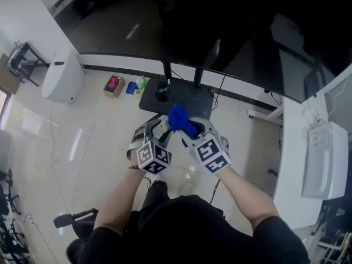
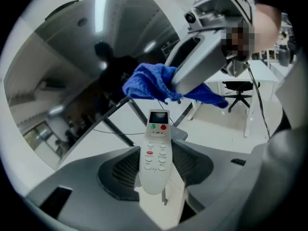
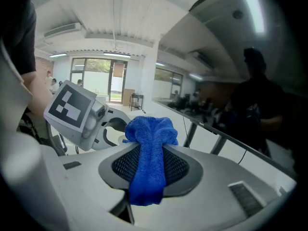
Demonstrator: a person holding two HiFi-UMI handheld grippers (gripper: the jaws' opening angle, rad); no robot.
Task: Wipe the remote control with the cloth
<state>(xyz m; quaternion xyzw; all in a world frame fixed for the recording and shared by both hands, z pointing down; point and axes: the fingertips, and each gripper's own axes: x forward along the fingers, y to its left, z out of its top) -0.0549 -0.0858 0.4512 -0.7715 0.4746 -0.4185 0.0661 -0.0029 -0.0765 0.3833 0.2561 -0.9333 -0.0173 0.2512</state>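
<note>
The white remote control (image 2: pixel 155 146), with a small screen and red and green buttons, lies lengthwise between the jaws of my left gripper (image 2: pixel 156 170), which is shut on its near end. A blue cloth (image 3: pixel 149 136) is bunched between the jaws of my right gripper (image 3: pixel 150 172), which is shut on it. In the left gripper view the cloth (image 2: pixel 151 83) hangs from the right gripper (image 2: pixel 204 57) just above the remote's far end. In the head view both grippers, left (image 1: pixel 157 133) and right (image 1: pixel 193 133), are held together in mid-air with the cloth (image 1: pixel 180 120) between them. The remote is hidden there.
A glossy black tabletop (image 1: pixel 231 26) stretches ahead, with its black foot plate (image 1: pixel 190 99) on the tiled floor. A white bin (image 1: pixel 61 77) and a red box (image 1: pixel 113 85) stand at the left. A white desk (image 1: pixel 300 164) with a white device (image 1: pixel 323 158) runs along the right.
</note>
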